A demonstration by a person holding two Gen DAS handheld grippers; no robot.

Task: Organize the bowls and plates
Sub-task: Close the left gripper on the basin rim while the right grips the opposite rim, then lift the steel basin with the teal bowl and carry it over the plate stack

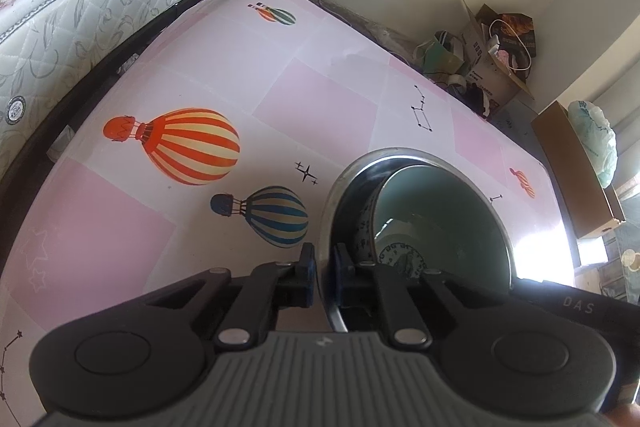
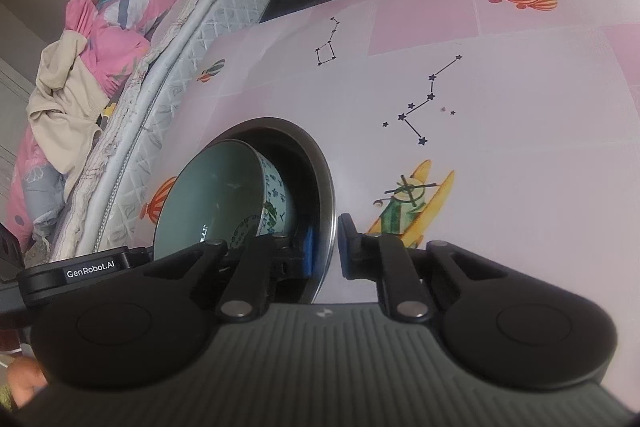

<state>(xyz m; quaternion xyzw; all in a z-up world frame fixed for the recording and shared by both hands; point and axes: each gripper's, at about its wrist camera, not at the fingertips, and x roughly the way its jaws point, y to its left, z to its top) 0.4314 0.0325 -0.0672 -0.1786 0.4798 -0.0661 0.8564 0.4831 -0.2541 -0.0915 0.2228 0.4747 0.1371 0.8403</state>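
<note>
A steel bowl [image 1: 400, 157] holds a green-glazed ceramic bowl [image 1: 432, 203] with a blue and green pattern outside, tilted on its side within it. My left gripper [image 1: 324, 267] is shut on the steel bowl's near rim, one blue pad inside the wall and one outside. In the right wrist view the same steel bowl [image 2: 316, 163] and ceramic bowl [image 2: 212, 195] appear, and my right gripper [image 2: 326, 251] is shut on the opposite side of the rim. Whether the steel bowl rests on the pink table [image 1: 320, 99] I cannot tell.
The table [image 2: 480, 107] has a pink cover with balloon and star prints. A mattress [image 1: 80, 7] runs along its far side, with heaped bedding [image 2: 100, 27] on top. Boxes and bags [image 1: 492, 59] fill the corner, and a brown carton [image 1: 576, 163] stands beyond the table's right edge.
</note>
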